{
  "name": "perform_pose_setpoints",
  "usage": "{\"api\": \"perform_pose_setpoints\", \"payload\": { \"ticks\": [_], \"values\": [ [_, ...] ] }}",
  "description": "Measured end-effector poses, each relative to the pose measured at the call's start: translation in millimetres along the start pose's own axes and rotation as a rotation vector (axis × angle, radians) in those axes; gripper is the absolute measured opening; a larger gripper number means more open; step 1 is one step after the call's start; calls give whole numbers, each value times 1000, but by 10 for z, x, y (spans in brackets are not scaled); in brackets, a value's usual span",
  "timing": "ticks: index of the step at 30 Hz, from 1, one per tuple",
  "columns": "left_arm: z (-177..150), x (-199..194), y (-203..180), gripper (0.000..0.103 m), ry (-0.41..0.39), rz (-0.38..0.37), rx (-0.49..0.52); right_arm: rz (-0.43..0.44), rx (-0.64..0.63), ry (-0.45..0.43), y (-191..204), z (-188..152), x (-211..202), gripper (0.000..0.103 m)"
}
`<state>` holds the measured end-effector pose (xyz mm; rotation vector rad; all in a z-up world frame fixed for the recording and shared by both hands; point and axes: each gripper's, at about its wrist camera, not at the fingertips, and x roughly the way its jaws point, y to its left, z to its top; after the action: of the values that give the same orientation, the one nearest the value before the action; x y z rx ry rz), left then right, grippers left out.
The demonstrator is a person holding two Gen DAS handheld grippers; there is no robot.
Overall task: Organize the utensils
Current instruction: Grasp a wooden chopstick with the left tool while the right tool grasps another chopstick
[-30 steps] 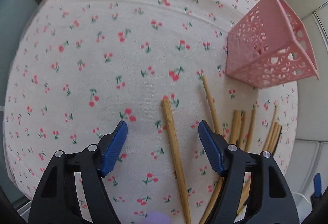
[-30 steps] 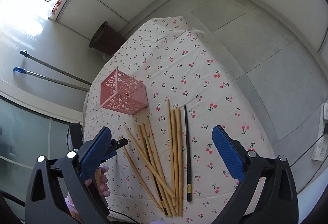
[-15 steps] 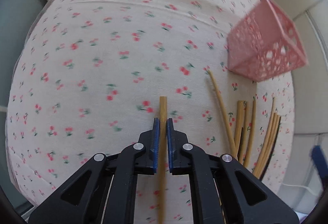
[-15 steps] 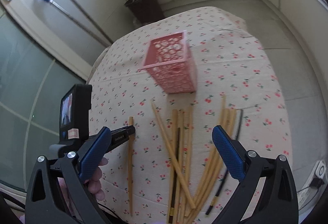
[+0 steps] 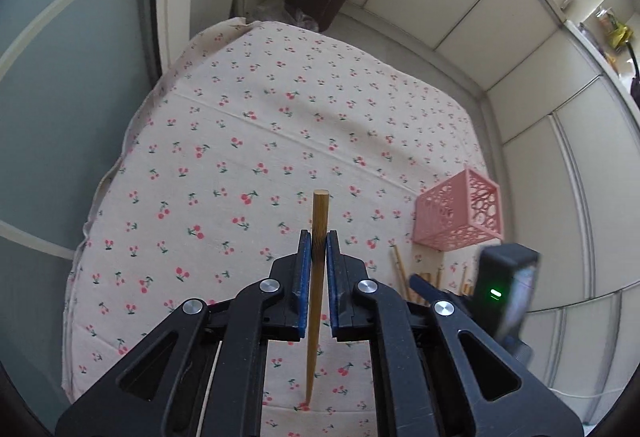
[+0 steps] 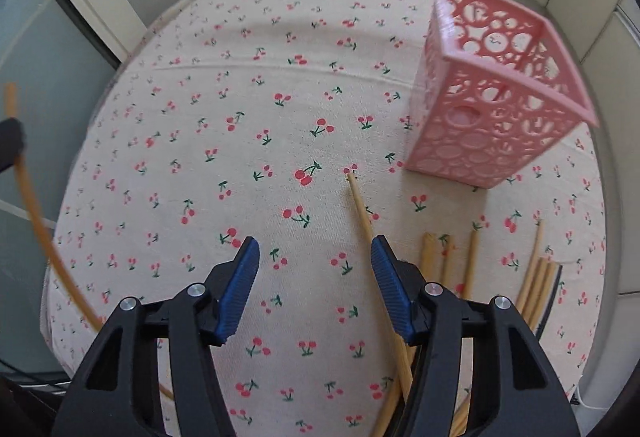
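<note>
Right now the left gripper [image 5: 316, 249] is clamped on 1 wooden chopstick [image 5: 319, 221], its blue pads pinching the shaft a short way below the blunt top end, with the thin tip hanging down toward the cherry-print tablecloth [image 5: 240, 141]. The chopstick is lifted off the cloth and stands roughly along the gripper's axis. The pink basket [image 5: 460, 215] stands off to the right, well apart from the held stick.

The right gripper [image 6: 314, 289] hovers with its jaws wide apart and nothing between them, low over the cloth. A loose chopstick [image 6: 362, 213] lies just inside its right finger, running toward the basket's near corner, and the rest of the chopsticks [image 6: 536, 277] lie in a loose spread further right.

The step in hand looks like carrying the held stick to the basket. To do it well, keep the grip firm so the stick does not swivel between the pads, bring it above the open top, point the thin end down inside the rim, and release only once it is well within the walls. The basket is light and perforated, so a sideways knock could tip it.
</note>
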<state>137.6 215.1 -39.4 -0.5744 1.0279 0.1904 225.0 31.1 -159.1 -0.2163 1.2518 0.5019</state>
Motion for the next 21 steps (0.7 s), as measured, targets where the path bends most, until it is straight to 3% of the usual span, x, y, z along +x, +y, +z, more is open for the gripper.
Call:
{"api": "perform_pose_setpoints", "payload": {
  "ticks": [1,4,6,7,9,16,21],
  "values": [
    [3,2,-8,8,5,-13,1,-15,3,10,-8,21,55,58],
    [-12,-46,22,9,11,-40,1,-45,-38,5,56,31,141,45],
    [-6,-71,31,9,6,-53,0,-31,-59,0,136,18,127,16],
    [-12,-76,45,9,0,-52,1,-34,-75,-1,194,-4,122,8],
    [-8,-98,62,9,-12,-45,-2,-41,-98,-11,298,-41,118,6],
    [-26,-176,130,9,-32,-38,0,82,-64,-86,239,-164,-308,6],
    [-56,-224,124,8,-37,-41,8,61,-31,-126,159,-218,-470,6]
  ]
}}
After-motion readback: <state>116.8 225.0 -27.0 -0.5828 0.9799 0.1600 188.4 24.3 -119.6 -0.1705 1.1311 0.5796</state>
